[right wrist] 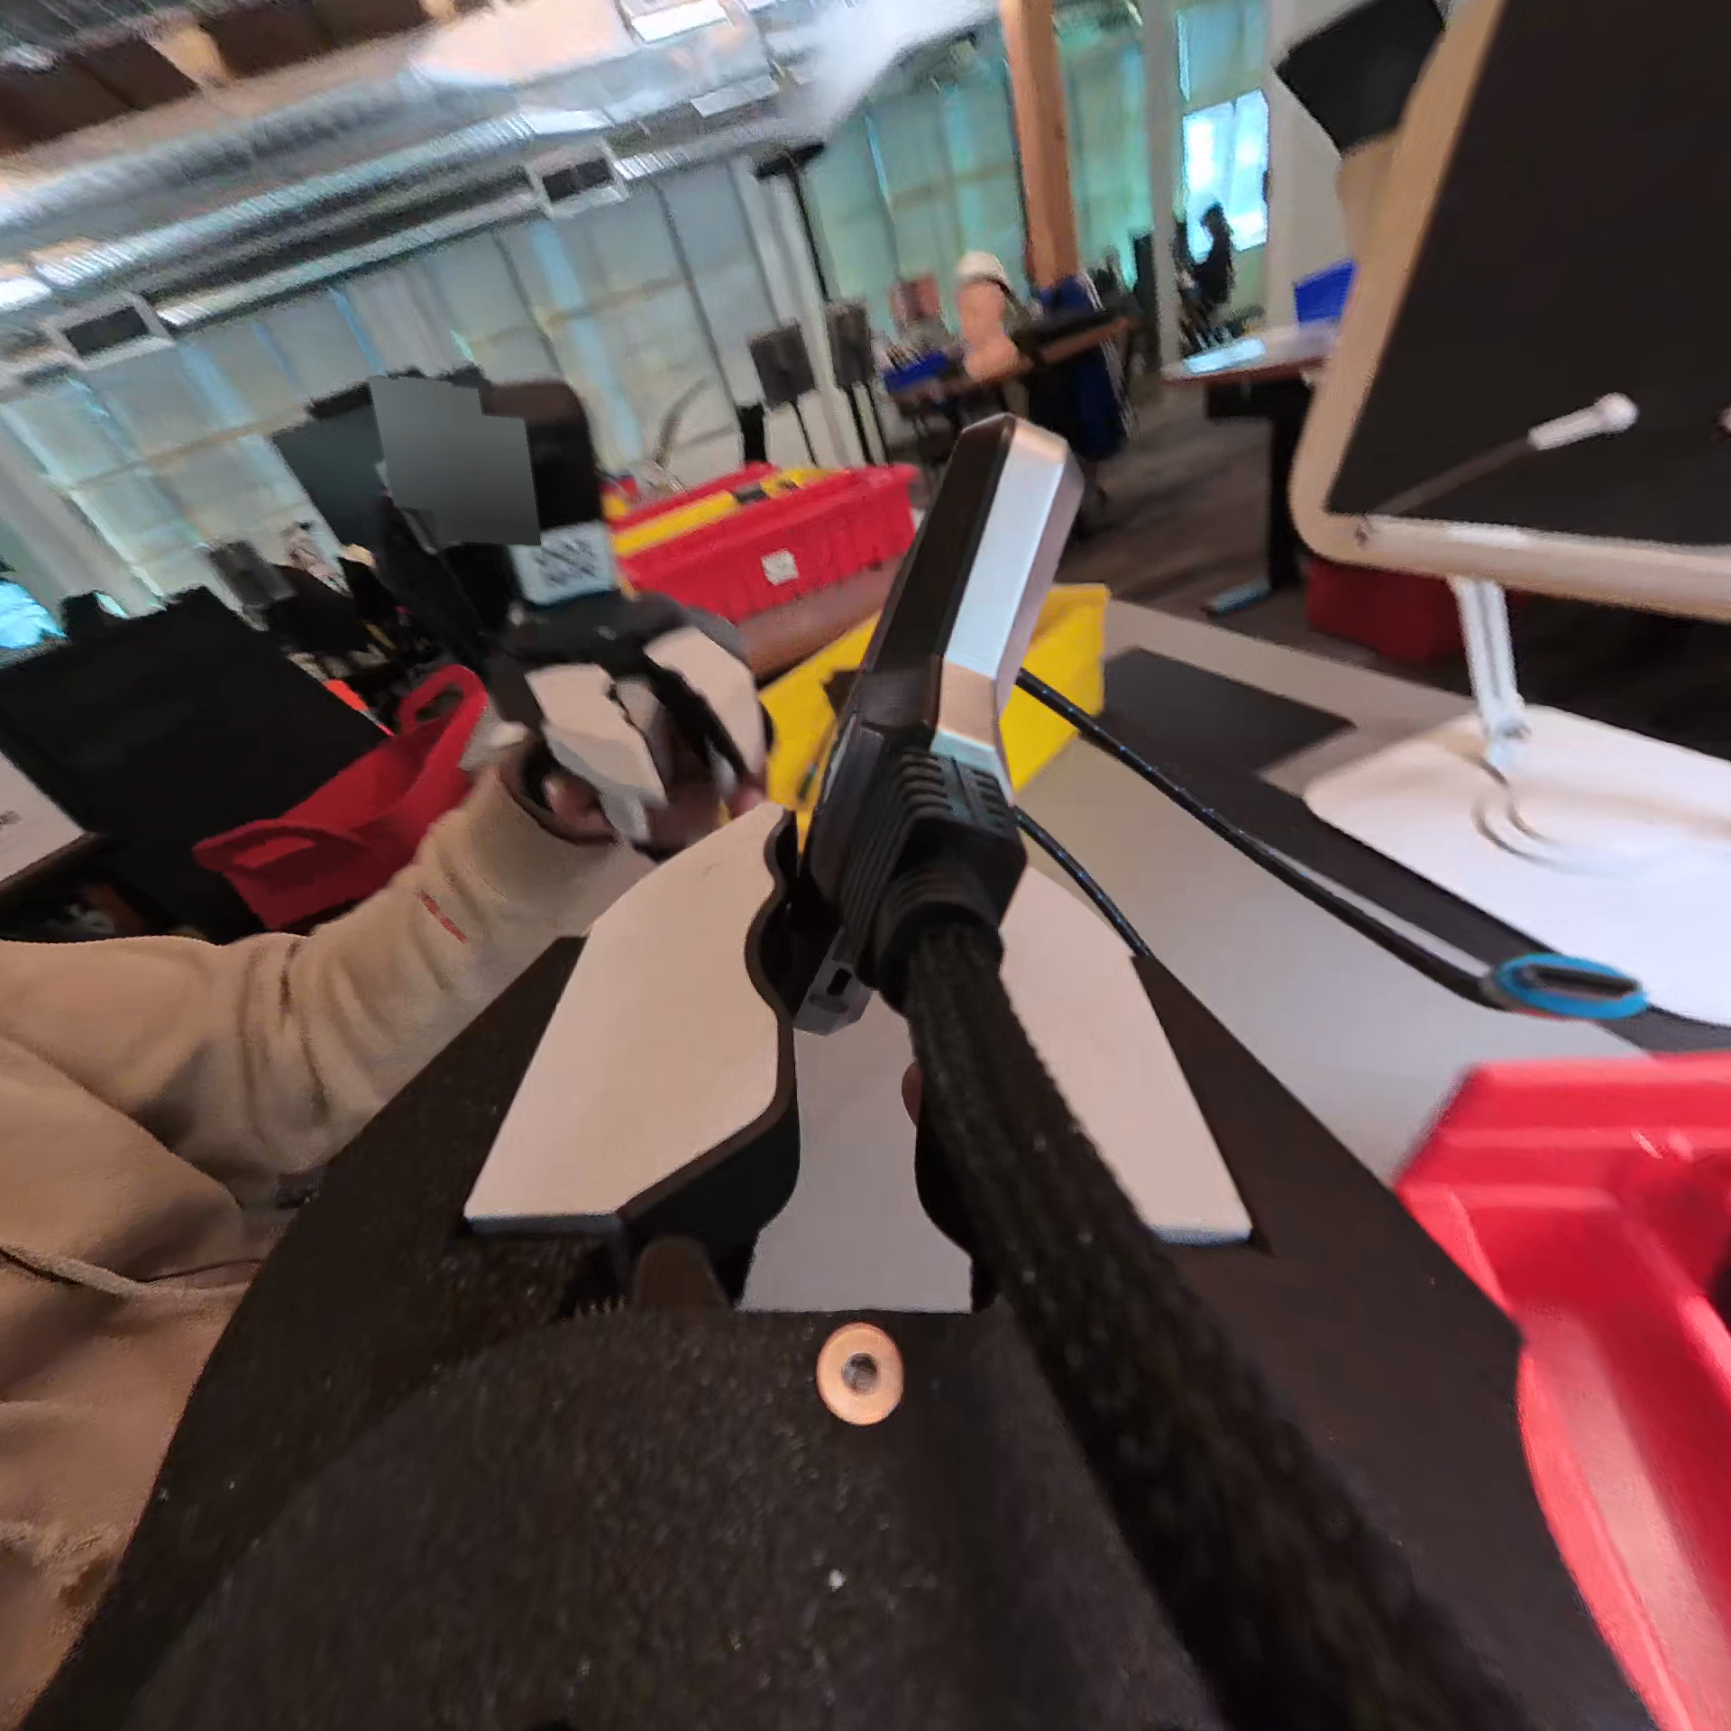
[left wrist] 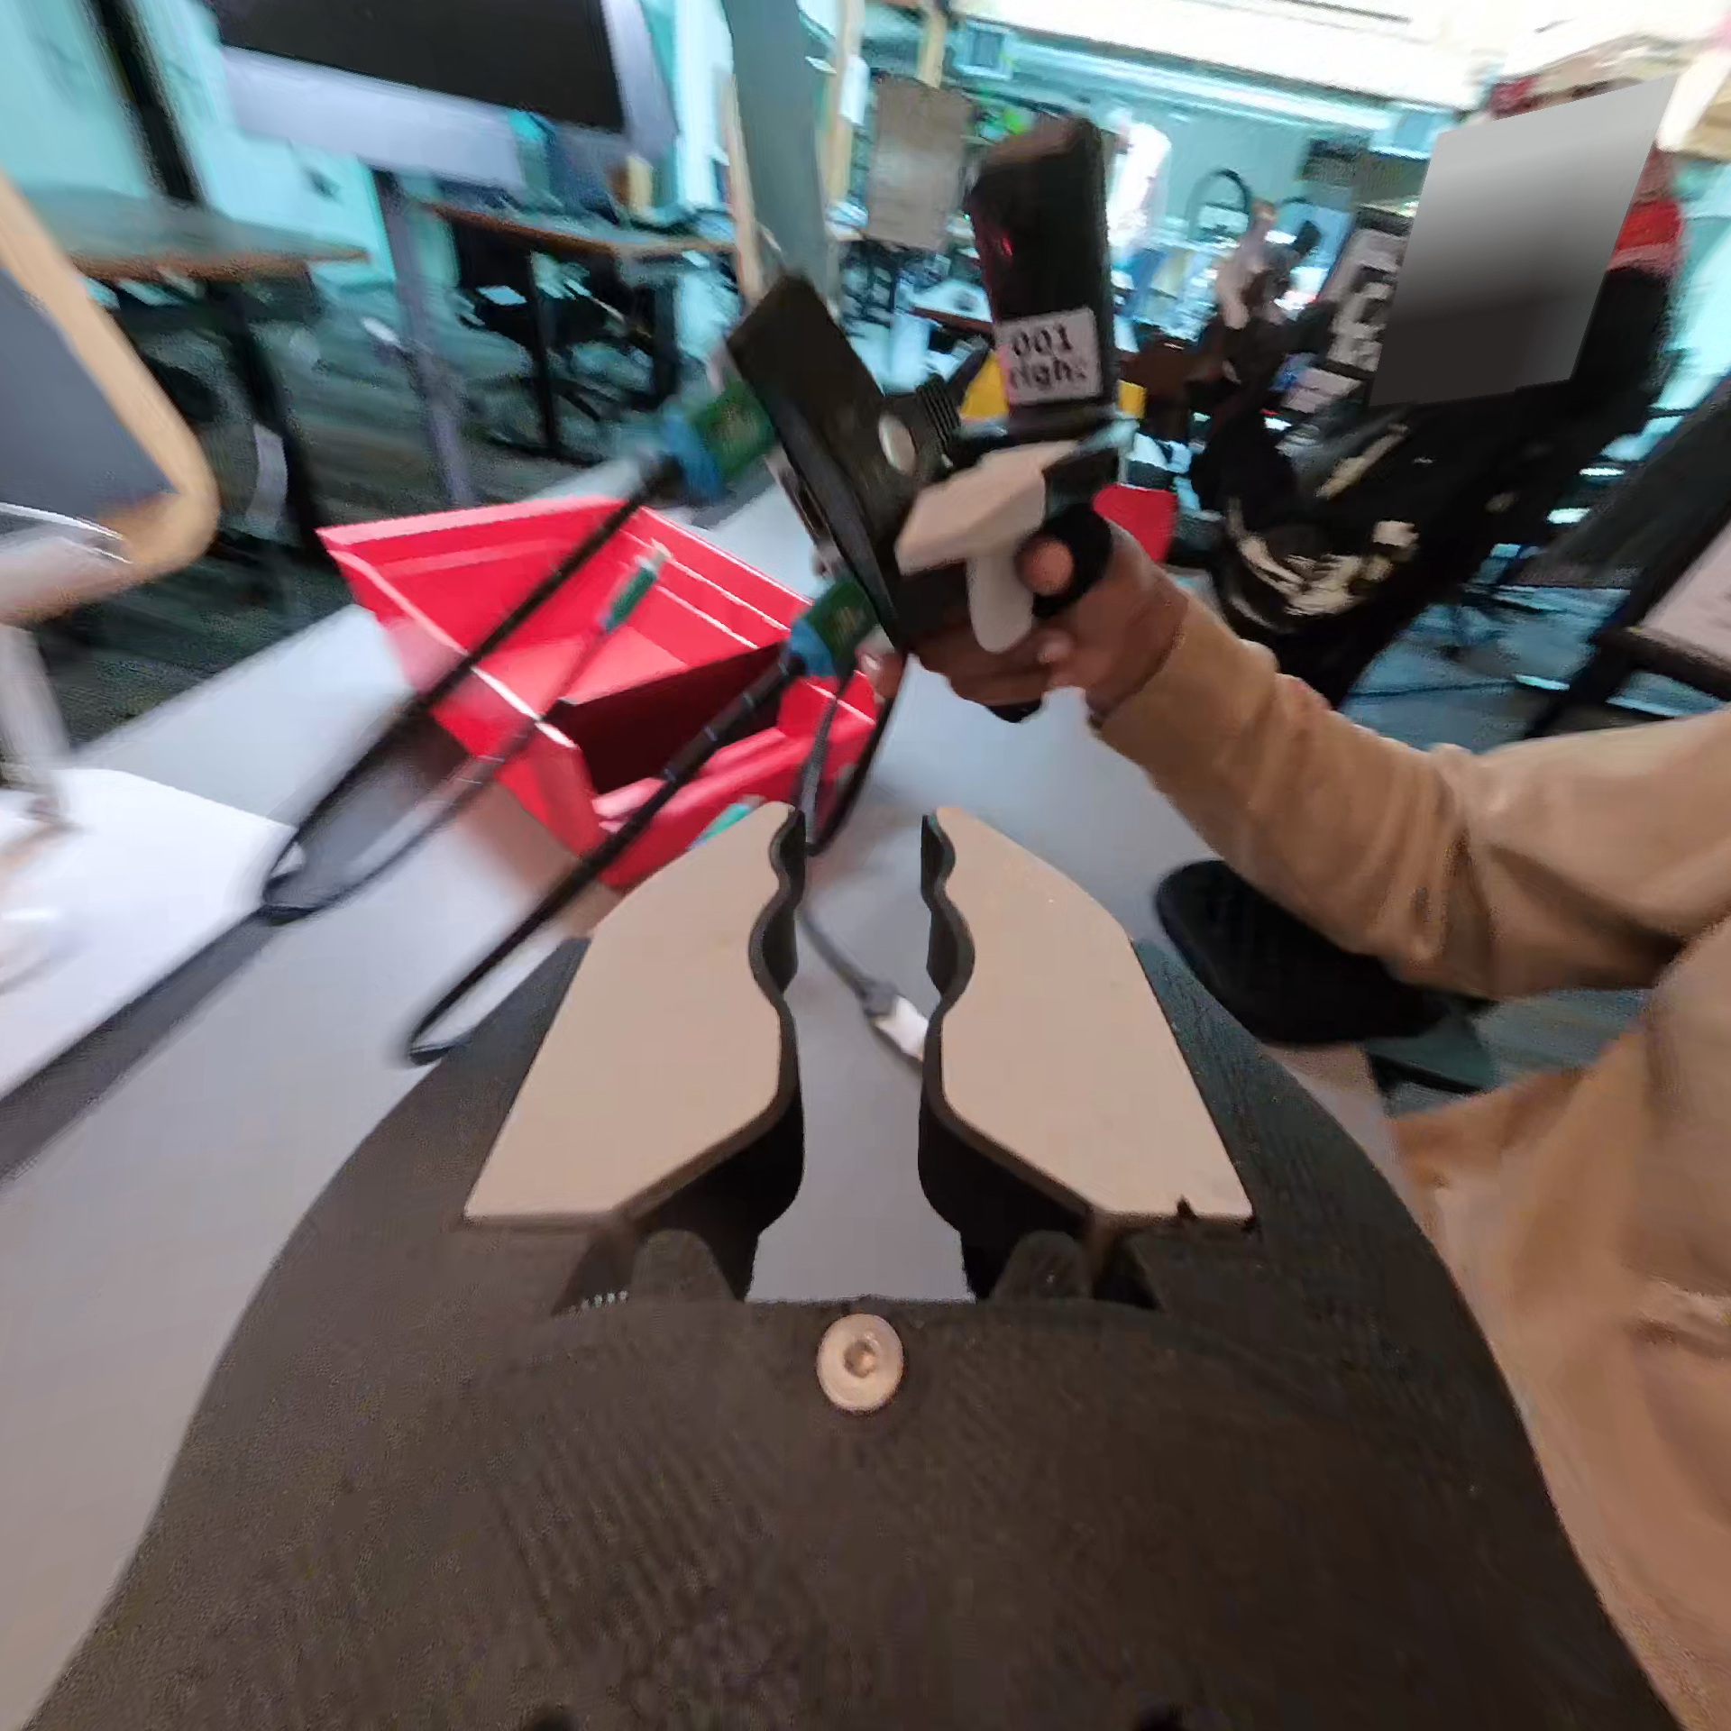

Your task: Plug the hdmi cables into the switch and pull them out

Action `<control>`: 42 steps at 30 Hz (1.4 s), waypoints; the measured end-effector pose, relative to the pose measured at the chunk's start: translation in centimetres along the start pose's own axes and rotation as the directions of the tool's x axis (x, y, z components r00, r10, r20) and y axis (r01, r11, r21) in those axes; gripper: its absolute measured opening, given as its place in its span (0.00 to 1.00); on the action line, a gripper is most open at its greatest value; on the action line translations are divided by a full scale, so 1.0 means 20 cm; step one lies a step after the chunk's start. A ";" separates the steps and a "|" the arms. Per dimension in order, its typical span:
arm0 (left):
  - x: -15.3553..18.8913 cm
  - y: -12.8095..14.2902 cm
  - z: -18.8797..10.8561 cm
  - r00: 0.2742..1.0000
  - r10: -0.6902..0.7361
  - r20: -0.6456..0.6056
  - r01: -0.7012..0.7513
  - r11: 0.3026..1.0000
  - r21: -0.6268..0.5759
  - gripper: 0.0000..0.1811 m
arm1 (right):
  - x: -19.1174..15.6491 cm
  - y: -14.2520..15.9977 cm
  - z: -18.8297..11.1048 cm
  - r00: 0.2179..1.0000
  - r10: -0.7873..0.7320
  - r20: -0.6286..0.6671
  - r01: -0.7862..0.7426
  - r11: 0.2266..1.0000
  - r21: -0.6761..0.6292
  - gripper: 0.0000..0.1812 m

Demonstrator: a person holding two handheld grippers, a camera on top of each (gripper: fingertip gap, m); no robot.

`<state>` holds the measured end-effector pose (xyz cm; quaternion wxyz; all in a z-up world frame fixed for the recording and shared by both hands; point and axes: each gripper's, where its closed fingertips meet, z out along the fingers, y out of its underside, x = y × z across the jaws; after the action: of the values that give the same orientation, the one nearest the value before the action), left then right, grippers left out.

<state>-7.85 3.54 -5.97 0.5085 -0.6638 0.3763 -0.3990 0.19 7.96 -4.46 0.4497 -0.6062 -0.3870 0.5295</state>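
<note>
While the right gripper [right wrist: 862, 899] clamps the switch [right wrist: 974, 599] at 12 o'clock, the left gripper's [left wrist: 862, 834] jaws gape empty.

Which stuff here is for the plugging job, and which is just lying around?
For the job:
switch, held in the right tongs
plugged-in cable
loose cable on the table
left tongs, open

Lying around:
red bin
yellow bin
lamp base

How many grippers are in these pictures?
2. The left gripper is open and holds nothing. The right gripper is raised ahead of it, shut on the switch. None seems hidden.
</note>
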 end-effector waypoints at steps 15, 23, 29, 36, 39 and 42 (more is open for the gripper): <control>-0.13 -0.11 -0.14 0.972 0.107 0.211 -0.123 0.990 0.066 0.12 | -0.02 -0.32 -0.20 0.988 -0.103 -0.116 0.049 0.914 -0.402 0.15; -0.15 -0.08 -0.13 0.969 0.117 0.219 -0.131 0.990 0.050 0.11 | 0.28 -0.76 -0.28 0.905 -0.342 -0.254 0.143 0.805 -0.576 0.15; -0.17 -0.05 -0.13 0.970 0.112 0.216 -0.121 0.992 0.030 0.11 | 0.58 -0.72 -0.28 0.825 -0.492 -0.278 0.208 0.722 -0.660 0.14; -0.19 -0.03 -0.13 0.969 0.105 0.225 -0.111 0.994 0.016 0.10 | 0.94 -0.28 -0.33 0.858 -0.391 -0.332 0.100 0.762 -0.639 0.13; -0.22 -0.02 -0.14 0.968 0.094 0.231 -0.101 0.995 0.018 0.10 | 1.01 -0.14 -0.40 0.878 -0.288 -0.383 0.001 0.801 -0.599 0.13; -0.24 0.00 -0.15 0.968 0.079 0.238 -0.086 0.996 0.019 0.10 | 1.02 -0.12 -0.46 0.906 -0.121 -0.405 -0.094 0.877 -0.472 0.12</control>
<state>-12.53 6.82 -6.14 0.5753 -0.6831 0.3345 -0.3010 12.24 26.65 -7.87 0.3617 -0.7959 -0.4037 0.2696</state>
